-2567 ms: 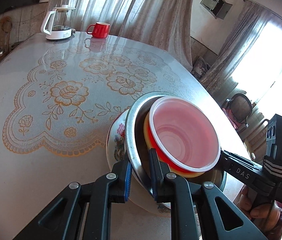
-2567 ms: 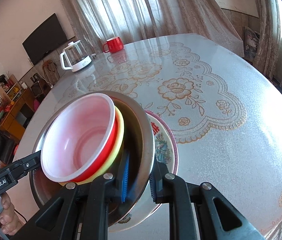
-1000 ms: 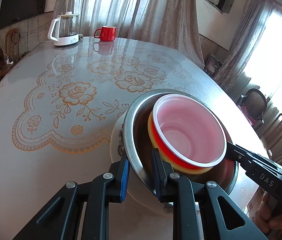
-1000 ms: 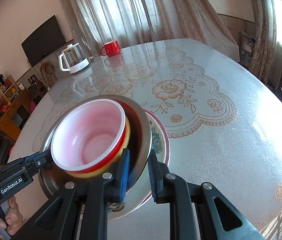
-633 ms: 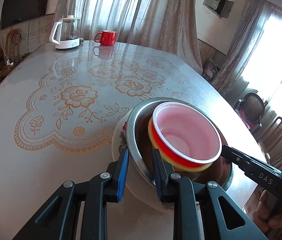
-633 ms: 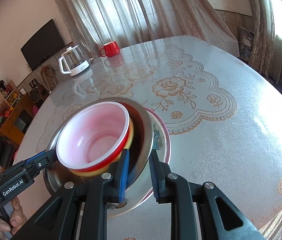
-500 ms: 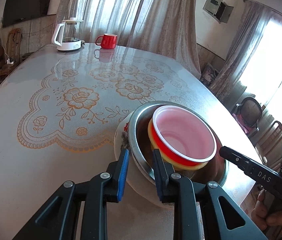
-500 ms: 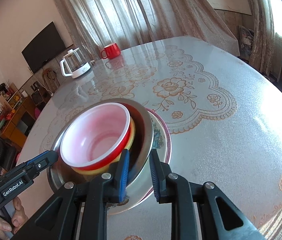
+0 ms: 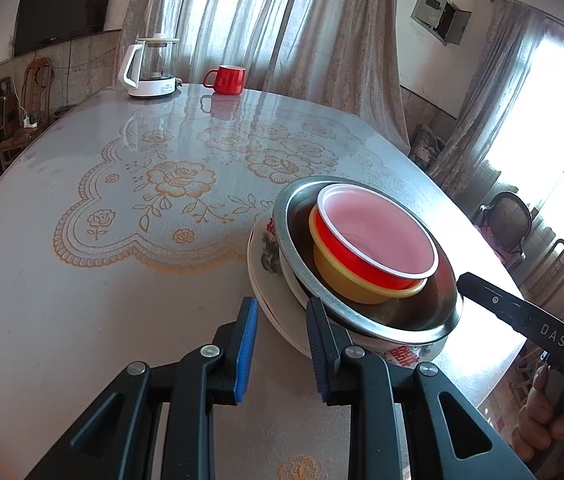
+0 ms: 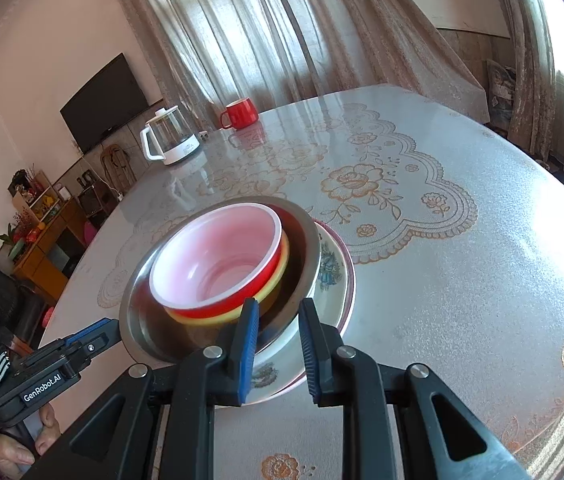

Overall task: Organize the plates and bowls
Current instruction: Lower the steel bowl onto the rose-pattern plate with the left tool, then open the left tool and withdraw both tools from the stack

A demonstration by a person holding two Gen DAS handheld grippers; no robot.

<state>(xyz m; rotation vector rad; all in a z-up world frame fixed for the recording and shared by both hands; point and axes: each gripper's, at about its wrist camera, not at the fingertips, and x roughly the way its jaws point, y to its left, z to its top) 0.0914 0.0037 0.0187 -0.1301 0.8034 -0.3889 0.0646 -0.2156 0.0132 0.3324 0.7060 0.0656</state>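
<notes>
A stack rests on the table near its edge. A flowered plate (image 9: 266,252) (image 10: 330,268) carries a steel bowl (image 9: 294,216) (image 10: 310,240), a yellow bowl (image 9: 346,280) and, on top, a red bowl (image 9: 378,236) (image 10: 218,248) with a pale inside. My left gripper (image 9: 281,306) (image 10: 98,332) sits at the plate's near edge, its jaws opening and its pads off the rim. My right gripper (image 10: 276,304) (image 9: 466,280) is at the opposite side. The steel rim and plate edge show between its slightly parted fingers, and nothing is pinched.
A glass kettle (image 9: 150,68) (image 10: 170,140) and a red mug (image 9: 228,79) (image 10: 240,114) stand at the far side of the round table (image 9: 82,300). Chairs (image 9: 506,220) stand beyond the table's right edge. A hand (image 9: 554,420) holds the right gripper's handle.
The tilted stack has come to rest level on the table. Both grippers have loosened their hold on its rim and drawn back, so the stack now sits farther from both cameras.
</notes>
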